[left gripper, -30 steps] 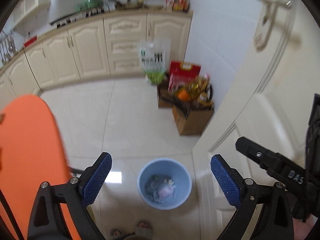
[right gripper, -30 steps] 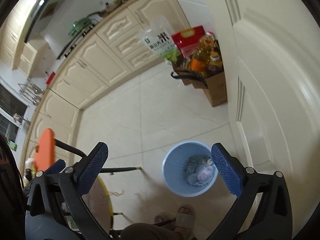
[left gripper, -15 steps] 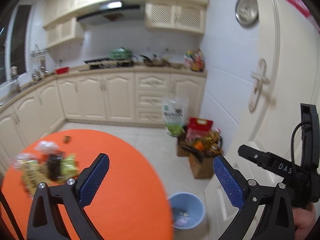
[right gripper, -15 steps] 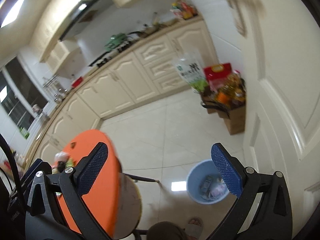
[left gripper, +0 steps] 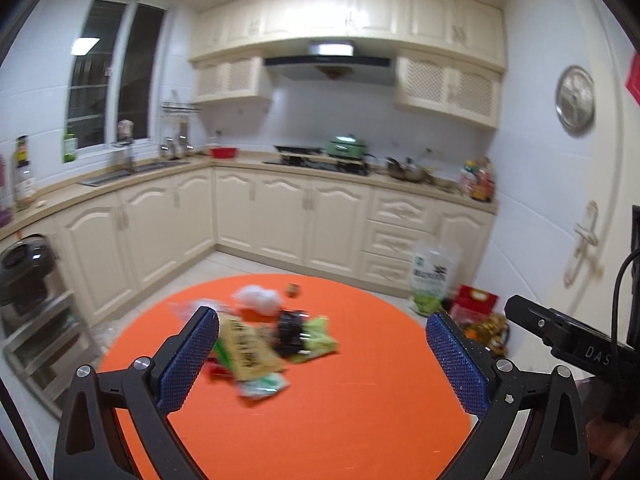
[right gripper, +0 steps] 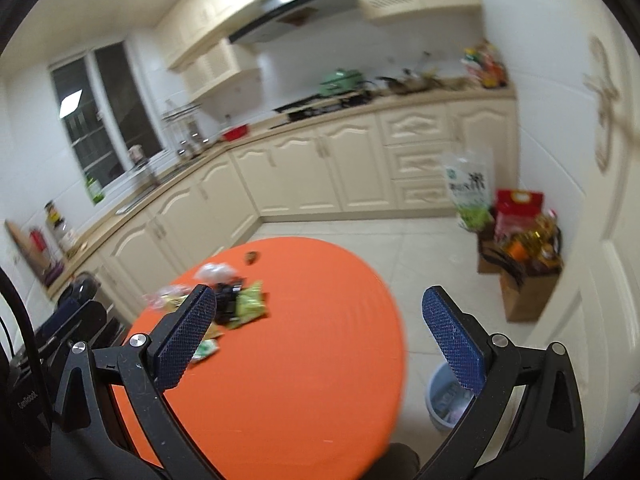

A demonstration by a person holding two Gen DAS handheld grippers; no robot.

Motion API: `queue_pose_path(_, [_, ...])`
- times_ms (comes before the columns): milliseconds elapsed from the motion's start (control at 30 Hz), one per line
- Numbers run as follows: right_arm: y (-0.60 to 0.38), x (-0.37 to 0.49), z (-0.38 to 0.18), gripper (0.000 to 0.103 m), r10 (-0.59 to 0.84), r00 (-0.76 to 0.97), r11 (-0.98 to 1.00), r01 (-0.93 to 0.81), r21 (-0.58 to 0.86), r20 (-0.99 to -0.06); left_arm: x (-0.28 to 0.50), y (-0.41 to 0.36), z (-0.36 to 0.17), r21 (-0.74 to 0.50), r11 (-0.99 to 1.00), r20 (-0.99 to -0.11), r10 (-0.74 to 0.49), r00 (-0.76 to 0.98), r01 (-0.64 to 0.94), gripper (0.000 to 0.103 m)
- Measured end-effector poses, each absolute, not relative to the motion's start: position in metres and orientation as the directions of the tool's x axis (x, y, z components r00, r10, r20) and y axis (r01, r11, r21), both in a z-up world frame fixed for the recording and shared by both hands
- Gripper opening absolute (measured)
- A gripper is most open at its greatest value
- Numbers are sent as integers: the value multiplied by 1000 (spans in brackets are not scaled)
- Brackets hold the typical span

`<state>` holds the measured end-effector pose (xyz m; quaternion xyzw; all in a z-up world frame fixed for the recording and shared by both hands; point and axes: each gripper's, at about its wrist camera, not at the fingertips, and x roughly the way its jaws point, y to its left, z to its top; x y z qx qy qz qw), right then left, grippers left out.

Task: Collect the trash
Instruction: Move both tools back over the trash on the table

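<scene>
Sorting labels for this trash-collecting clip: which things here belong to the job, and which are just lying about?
Job: wrapper pile, white wad, small scrap, blue bin, open left gripper, open right gripper.
Lying about: rice bag, grocery boxes, green pot.

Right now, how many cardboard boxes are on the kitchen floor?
2, both by the door: a near cardboard box, and a second box behind it holding bottles. Others may be hidden behind the orange table.

The round table (left gripper: 340,400) is plain bright orange. On it lie a crumpled white wad (left gripper: 258,298), a black item (left gripper: 291,330), light green wrappers (left gripper: 320,340) and a tan packet (left gripper: 248,350). The bin (right gripper: 446,398) is pale blue. Both grippers' pads (right gripper: 186,338) are dark blue and dimpled on black frames.
</scene>
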<state>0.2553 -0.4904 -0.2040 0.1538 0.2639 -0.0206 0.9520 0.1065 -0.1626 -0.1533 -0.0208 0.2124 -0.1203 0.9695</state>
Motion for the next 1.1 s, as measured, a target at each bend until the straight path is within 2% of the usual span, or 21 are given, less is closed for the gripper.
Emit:
queue_pose_path(367, [-360,253,-187,103,120,866,987,-52,152,-485,20,-123,-161,-72,996,-386,-74,919,50,102])
queue_pose_path(667, [-324,253,-195,103,165,847,985,-113,132,-505,-15,-129,-162,-59,998,-403,2,915,-28,102])
queue_pose_path(900, [-321,274,-213,103,165,815,986,-114,125,-556,4,-130,-161,-75,996,-445,6,896,-44,102])
queue_pose_path(1100, [-321,313,-245,103,175,758,984,-115,135,-628,51,-115,-158,-92,994,-499,0,867,-53,102])
